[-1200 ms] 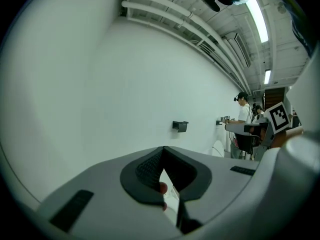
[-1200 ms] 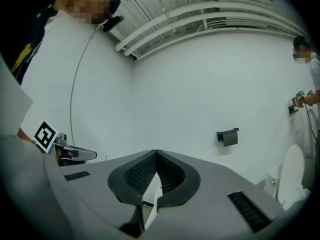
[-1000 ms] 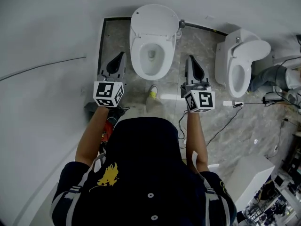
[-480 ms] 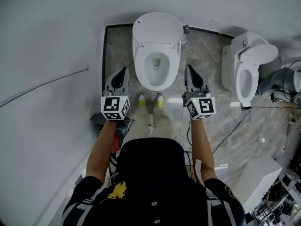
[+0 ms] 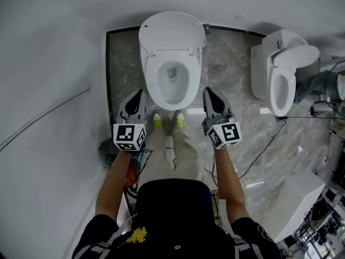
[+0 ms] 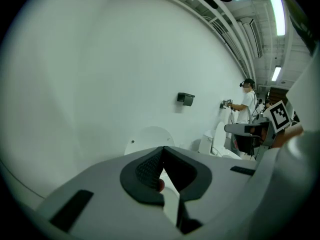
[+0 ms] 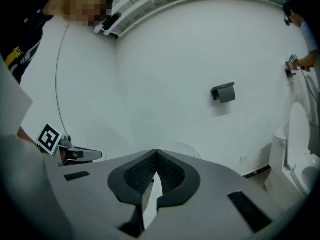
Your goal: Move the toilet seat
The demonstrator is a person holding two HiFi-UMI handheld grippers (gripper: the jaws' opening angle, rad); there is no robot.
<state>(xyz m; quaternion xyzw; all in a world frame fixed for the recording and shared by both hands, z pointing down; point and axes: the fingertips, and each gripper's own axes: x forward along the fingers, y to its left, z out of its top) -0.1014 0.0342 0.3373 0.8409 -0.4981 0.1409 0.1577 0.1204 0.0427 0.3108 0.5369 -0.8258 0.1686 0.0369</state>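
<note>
A white toilet (image 5: 171,85) stands against the wall, its bowl showing and its lid (image 5: 171,31) raised at the back. My left gripper (image 5: 139,93) hangs shut beside the left of the bowl's front end, apart from it. On the bowl's right, my right gripper (image 5: 207,90) is also shut and holds nothing. In the left gripper view the shut jaws (image 6: 163,148) point at the wall, with the lid's rounded top (image 6: 150,136) just behind them. The right gripper (image 7: 156,151) faces the same wall, the lid (image 7: 182,148) peeking over its tip.
A second toilet (image 5: 283,74) stands to the right, with cables (image 5: 269,139) on the floor before it. The person's shoes (image 5: 157,120) sit at the bowl's front. A white box (image 5: 294,198) is at lower right. A black box (image 7: 223,92) hangs on the wall. Another person (image 6: 246,104) stands far off.
Both grippers have sunk and now flank the front end of the bowl instead of its middle. Their jaws have stayed shut.
</note>
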